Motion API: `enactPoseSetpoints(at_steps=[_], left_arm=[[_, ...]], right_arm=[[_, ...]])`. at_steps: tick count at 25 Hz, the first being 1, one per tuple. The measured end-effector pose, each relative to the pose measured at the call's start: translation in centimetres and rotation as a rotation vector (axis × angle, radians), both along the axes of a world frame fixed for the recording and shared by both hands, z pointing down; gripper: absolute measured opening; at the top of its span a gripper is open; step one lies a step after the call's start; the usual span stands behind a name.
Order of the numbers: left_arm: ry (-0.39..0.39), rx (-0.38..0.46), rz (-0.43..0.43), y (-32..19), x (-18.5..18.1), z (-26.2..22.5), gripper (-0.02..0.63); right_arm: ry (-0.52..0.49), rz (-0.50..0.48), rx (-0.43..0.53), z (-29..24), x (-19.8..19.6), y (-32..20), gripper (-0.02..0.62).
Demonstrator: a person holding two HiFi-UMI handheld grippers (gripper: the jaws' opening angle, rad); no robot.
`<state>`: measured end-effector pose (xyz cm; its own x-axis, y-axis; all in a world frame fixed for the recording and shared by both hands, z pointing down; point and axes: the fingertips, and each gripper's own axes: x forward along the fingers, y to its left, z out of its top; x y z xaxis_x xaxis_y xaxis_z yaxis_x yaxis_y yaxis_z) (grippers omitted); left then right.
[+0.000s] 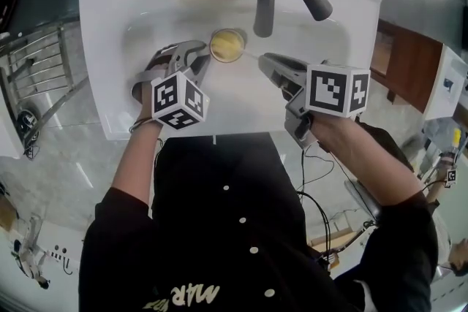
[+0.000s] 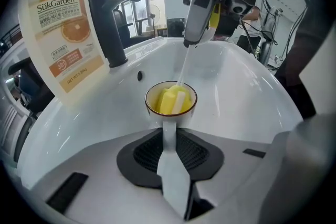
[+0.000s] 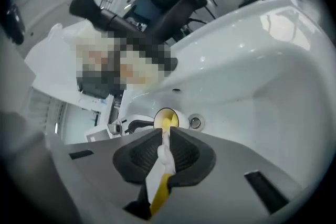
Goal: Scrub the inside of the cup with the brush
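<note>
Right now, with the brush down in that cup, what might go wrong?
The left tongs hold the cup only by its thin handle, so hard scrubbing could twist it loose into the sink. The right tongs pinch the brush by its slim stem, which might slip or bend.

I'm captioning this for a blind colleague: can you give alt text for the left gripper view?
The left claw grips a white cup by its handle in a sink, with a yellow brush inside the cup. The brush's thin stem rises to the right claw above; a dark tap and an orange-printed pouch stand behind.
</note>
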<state>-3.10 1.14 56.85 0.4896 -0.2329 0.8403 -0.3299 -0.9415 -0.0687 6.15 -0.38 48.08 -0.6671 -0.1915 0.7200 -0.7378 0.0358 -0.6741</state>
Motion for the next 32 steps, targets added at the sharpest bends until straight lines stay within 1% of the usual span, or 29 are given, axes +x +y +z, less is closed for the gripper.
enactPoseSetpoints(at_steps=[5,8,11,13,15,16,18,21,23,25,26,27,30,32], left_arm=[[-0.002,-0.003,-0.003,0.0,-0.1,0.1,0.089],[-0.005,-0.004,-0.003,0.0,-0.1,0.1,0.089],[-0.008,-0.007,0.000,-0.1,-0.1,0.2,0.089],[-0.011,-0.011,0.002,-0.1,-0.2,0.2,0.089],[-0.017,-0.012,0.005,-0.1,-0.2,0.2,0.089],[-0.020,-0.010,0.008,-0.2,-0.3,0.2,0.091],[-0.024,-0.008,0.014,-0.2,-0.3,0.3,0.089],[-0.031,-0.007,0.023,-0.3,-0.2,0.2,0.091],[-0.035,-0.007,0.027,-0.4,-0.2,0.2,0.091],[-0.037,-0.005,0.029,-0.4,-0.2,0.1,0.091],[-0.038,-0.004,0.029,-0.4,-0.2,0.1,0.091],[-0.039,-0.003,0.030,-0.4,-0.2,0.1,0.091],[-0.042,-0.003,0.028,-0.5,-0.1,0.3,0.091],[-0.041,-0.002,0.028,-0.5,-0.1,0.2,0.091]], right_arm=[[0.062,-0.172,0.166,-1.2,-0.2,0.9,0.057],[0.109,-0.277,0.289,-2.4,-0.3,1.2,0.055],[0.172,-0.419,0.438,-3.6,-0.3,1.5,0.054],[0.211,-0.537,0.543,-4.6,-0.6,1.8,0.054],[0.257,-0.693,0.664,-5.6,-1.0,2.2,0.054],[0.293,-0.793,0.735,-6.0,-1.2,2.5,0.054],[0.386,-1.053,0.899,-6.5,-1.6,3.2,0.054],[0.509,-1.502,1.139,-6.7,-2.2,4.5,0.054],[0.574,-1.757,1.252,-6.5,-2.5,4.8,0.054],[0.622,-1.961,1.317,-6.0,-2.8,4.9,0.054],[0.629,-2.029,1.329,-5.7,-3.0,4.9,0.054],[0.624,-2.075,1.334,-5.3,-3.2,5.0,0.054],[0.609,-2.160,1.336,-4.0,-3.8,5.1,0.054],[0.619,-2.202,1.331,-3.1,-3.9,5.2,0.054]])
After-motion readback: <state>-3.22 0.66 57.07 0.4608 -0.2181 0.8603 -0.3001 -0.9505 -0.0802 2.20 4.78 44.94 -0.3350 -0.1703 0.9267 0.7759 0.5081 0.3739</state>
